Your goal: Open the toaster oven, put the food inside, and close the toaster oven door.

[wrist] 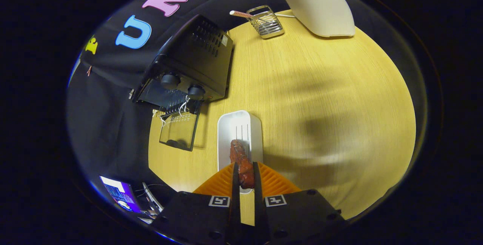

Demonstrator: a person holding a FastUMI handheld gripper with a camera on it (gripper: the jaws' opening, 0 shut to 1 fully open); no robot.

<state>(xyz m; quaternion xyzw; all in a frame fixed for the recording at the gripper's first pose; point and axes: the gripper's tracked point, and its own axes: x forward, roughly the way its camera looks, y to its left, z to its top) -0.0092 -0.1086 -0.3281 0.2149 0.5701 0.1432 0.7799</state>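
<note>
My gripper [246, 171] is shut on a reddish-brown piece of food [241, 162], which sticks out forward from between both fingers. It hangs above a white oblong tray [239, 124] on the wooden table [320, 105]. Beyond and to the left of the tray stands a black toaster oven [192, 60] with two knobs. Its glass door [178, 131] is folded down open toward the table edge, and a wire rack shows in the opening.
A wire holder [266, 21] with a striped stick in it stands at the far side of the table. A white appliance [320, 10] sits beside it. A lit screen [121, 195] lies below the table's near left edge.
</note>
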